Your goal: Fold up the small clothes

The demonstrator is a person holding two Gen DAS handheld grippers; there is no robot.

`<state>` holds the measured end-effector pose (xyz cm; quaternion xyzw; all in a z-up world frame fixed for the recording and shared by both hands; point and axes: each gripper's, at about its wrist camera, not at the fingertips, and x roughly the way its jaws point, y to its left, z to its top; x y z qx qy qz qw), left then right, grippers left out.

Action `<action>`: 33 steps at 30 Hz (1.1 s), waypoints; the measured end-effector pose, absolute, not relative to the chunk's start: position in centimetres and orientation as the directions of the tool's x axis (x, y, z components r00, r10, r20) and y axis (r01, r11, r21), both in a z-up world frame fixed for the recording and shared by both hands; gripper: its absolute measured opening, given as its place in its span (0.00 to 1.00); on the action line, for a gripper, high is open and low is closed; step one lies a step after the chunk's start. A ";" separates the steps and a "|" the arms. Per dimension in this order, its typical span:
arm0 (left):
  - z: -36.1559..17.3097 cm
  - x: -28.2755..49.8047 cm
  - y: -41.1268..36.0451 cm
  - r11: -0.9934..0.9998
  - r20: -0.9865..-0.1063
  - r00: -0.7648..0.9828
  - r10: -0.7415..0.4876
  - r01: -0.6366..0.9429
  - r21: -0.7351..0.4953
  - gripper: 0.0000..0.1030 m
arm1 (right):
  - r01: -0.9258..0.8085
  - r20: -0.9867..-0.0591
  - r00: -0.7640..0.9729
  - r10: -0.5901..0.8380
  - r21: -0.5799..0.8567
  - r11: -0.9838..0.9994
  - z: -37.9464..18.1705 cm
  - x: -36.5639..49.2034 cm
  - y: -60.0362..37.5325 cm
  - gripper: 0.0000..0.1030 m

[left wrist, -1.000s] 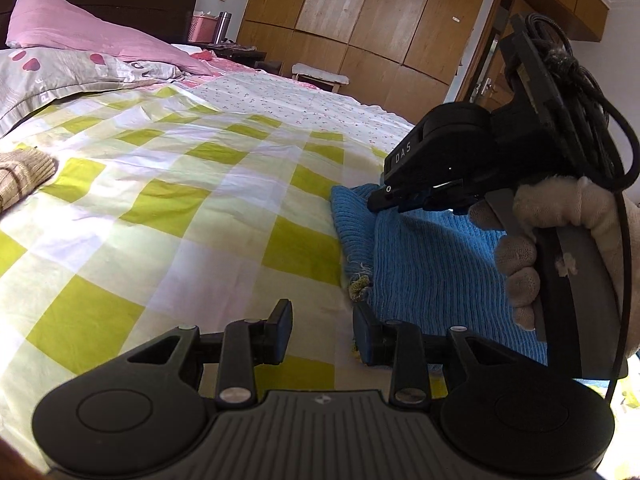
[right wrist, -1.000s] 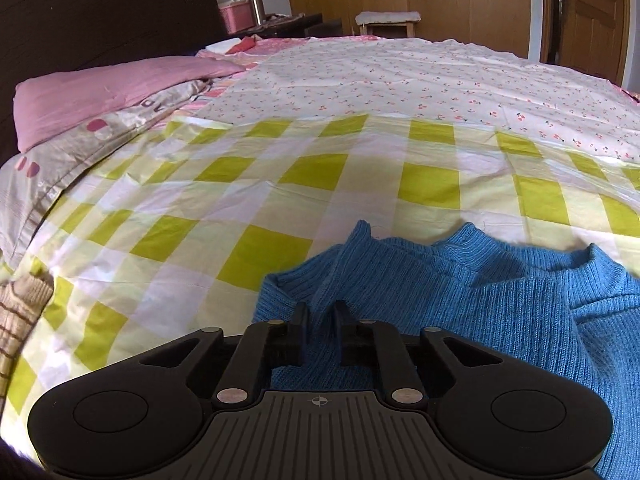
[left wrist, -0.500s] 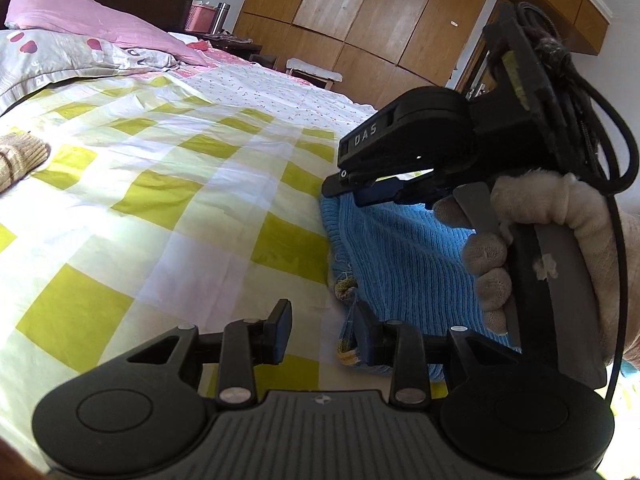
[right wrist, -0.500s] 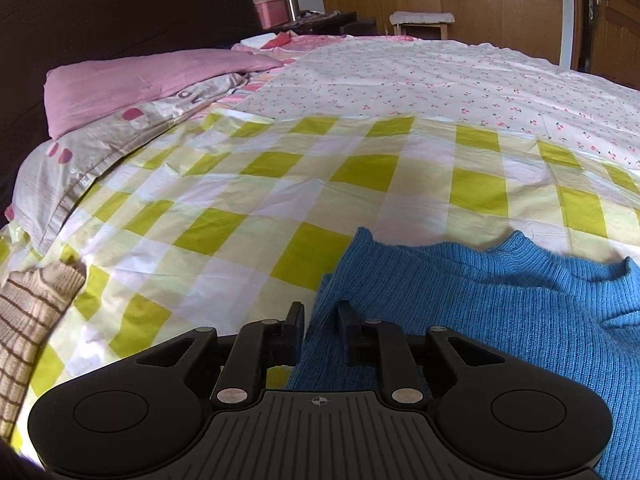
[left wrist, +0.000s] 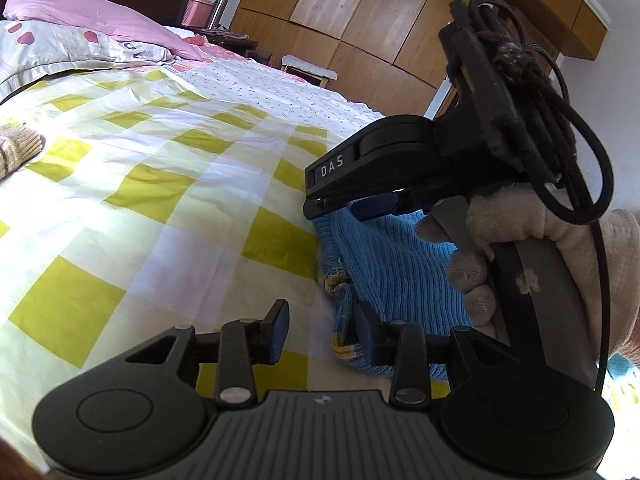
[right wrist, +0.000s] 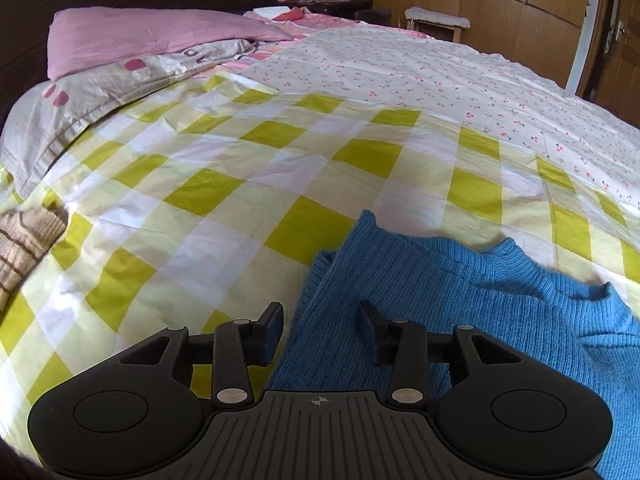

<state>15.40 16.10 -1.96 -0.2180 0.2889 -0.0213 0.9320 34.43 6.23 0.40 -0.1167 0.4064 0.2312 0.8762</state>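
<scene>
the blue sweater [right wrist: 460, 292] runs off the right edge and under the right gripper [right wrist: 320, 326]; the striped beige knit [right wrist: 24, 240] is cut off at left.

The blue sweater [right wrist: 460, 300] was ribbed knit wool; the checked sheet [right wrist: 240, 184] was smooth, lightly creased cotton; both grippers looked matt black plastic; the wardrobe [left wrist: 360, 28] was satin-finished wood.
</scene>
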 end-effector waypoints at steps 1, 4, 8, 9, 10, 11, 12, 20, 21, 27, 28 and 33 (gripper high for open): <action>-1.9 15.3 16.2 0.901 -0.524 0.835 -0.168 -0.086 -0.425 0.41 | -0.504 -0.769 0.562 0.304 -0.027 0.863 0.4 34.5 6.4 0.41; -1.7 15.0 16.4 0.896 -0.508 0.844 -0.174 -0.078 -0.436 0.42 | -0.512 -0.777 0.561 0.286 -0.054 0.858 0.4 34.7 6.9 0.41; -1.5 14.7 16.4 0.882 -0.475 0.853 -0.216 -0.039 -0.470 0.44 | -0.519 -0.784 0.552 0.284 -0.055 0.853 0.5 34.9 7.0 0.41; -1.3 14.6 16.3 0.876 -0.466 0.855 -0.230 -0.026 -0.481 0.45 | -0.517 -0.785 0.547 0.291 -0.044 0.855 0.6 35.0 6.8 0.41; -1.2 14.5 16.3 0.873 -0.456 0.856 -0.243 -0.012 -0.488 0.48 | -0.515 -0.786 0.541 0.298 -0.030 0.856 0.7 35.1 6.6 0.41; -1.1 14.5 16.1 0.876 -0.452 0.857 -0.246 -0.003 -0.483 0.50 | -0.512 -0.788 0.534 0.305 -0.014 0.859 0.8 35.2 6.3 0.41; -1.1 14.7 15.8 0.885 -0.457 0.857 -0.237 -0.004 -0.466 0.50 | -0.507 -0.790 0.529 0.310 -0.001 0.862 1.1 35.3 6.1 0.40; -2.8 15.8 15.5 0.891 -0.529 0.825 -0.200 -0.072 -0.449 0.50 | -0.532 -0.809 0.511 0.290 -0.033 0.846 2.3 34.6 6.1 0.39; -2.8 15.8 15.4 0.892 -0.529 0.824 -0.202 -0.067 -0.446 0.50 | -0.533 -0.817 0.507 0.275 -0.046 0.845 2.1 34.6 6.3 0.39; -2.9 16.2 14.8 0.898 -0.533 0.818 -0.216 -0.049 -0.438 0.51 | -0.538 -0.825 0.528 0.200 -0.142 0.831 0.6 34.4 8.0 0.45; -3.0 16.4 14.7 0.900 -0.535 0.817 -0.215 -0.047 -0.434 0.51 | -0.541 -0.822 0.536 0.192 -0.161 0.825 0.4 34.3 8.2 0.46; -2.9 16.7 13.9 0.913 -0.544 0.816 -0.197 -0.049 -0.405 0.53 | -0.547 -0.814 0.554 0.176 -0.196 0.814 0.0 34.1 8.4 0.46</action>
